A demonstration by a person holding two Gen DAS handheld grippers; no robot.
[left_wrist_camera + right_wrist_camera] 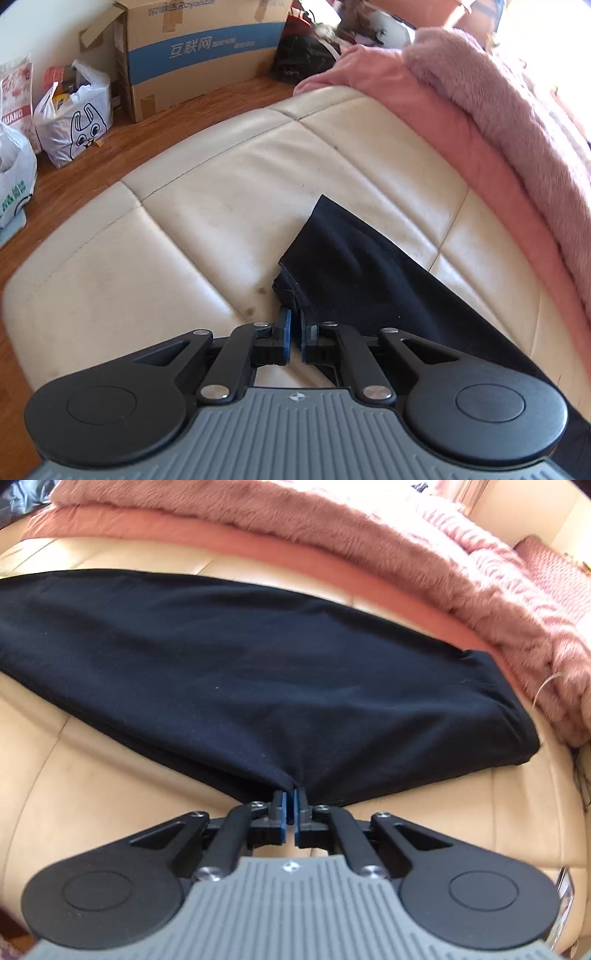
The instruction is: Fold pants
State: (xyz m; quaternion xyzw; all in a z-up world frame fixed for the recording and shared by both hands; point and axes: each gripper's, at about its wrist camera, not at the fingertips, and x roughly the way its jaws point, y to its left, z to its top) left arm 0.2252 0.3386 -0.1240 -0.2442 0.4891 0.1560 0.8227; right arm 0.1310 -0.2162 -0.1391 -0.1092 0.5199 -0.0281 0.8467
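Black pants point(258, 672) lie flat on cream leather sofa point(184, 206); left gripper point(294, 317) and right gripper point(290, 799) each pinch its near edge, jaws nearly closed on fabric.

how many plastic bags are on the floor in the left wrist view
3, all on the wooden floor at far left: one with a cartoon rabbit beside the cardboard box, a red-printed one behind it, and one with green print at the edge. Others may be out of frame.

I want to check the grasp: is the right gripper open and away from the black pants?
No, the right gripper is closed on the near edge of the black pants.
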